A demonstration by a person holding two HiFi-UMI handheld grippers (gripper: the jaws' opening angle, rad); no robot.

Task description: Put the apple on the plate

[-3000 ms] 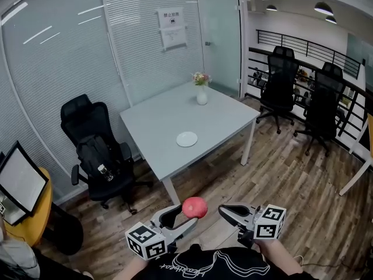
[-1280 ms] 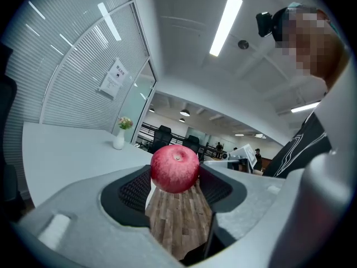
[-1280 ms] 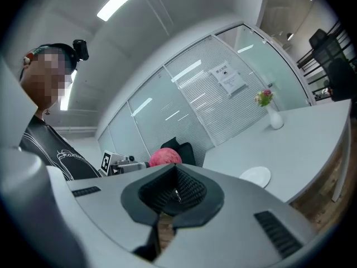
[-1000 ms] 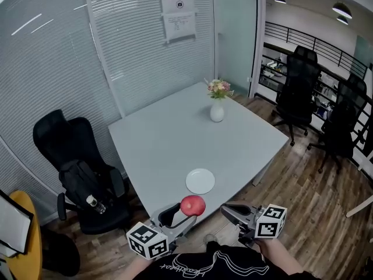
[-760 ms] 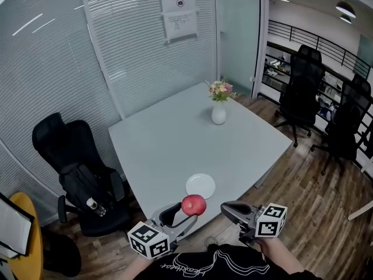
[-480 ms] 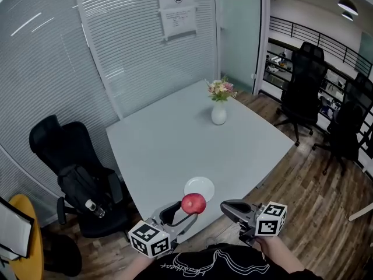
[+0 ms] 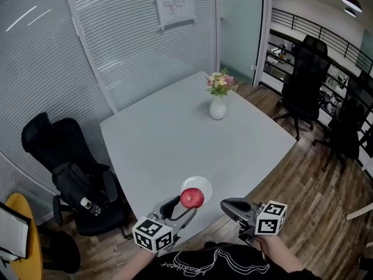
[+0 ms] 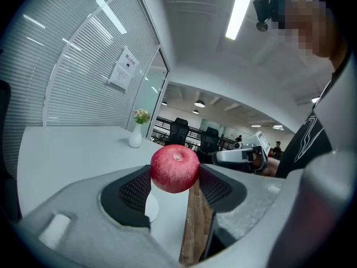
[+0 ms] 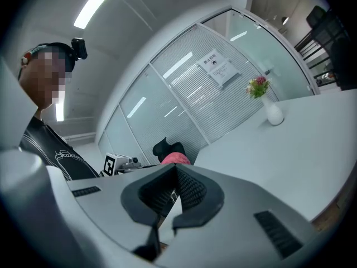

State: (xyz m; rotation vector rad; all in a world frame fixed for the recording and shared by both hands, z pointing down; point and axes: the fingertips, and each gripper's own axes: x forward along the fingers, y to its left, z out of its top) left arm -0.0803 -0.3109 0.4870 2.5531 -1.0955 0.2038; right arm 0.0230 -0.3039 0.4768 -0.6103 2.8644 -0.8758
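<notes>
The worktop (image 7: 175, 127) had been brought nearer than in the earlier frames. The apple (image 7: 192, 198), clamped between the jaws of the left hand-held gripper (image 7: 185, 205), was now held above the worktop's near edge, apparently over the near rim of the plate (image 7: 205, 185). Only lowering and release were judged to remain. The right hand-held gripper (image 7: 226, 204) was held level beyond that edge, its jaws together and empty.

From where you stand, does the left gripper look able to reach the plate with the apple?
Probably yes: the left gripper, shut on the apple, hangs close by the plate near the table's near edge, and nothing lies between them.
</notes>
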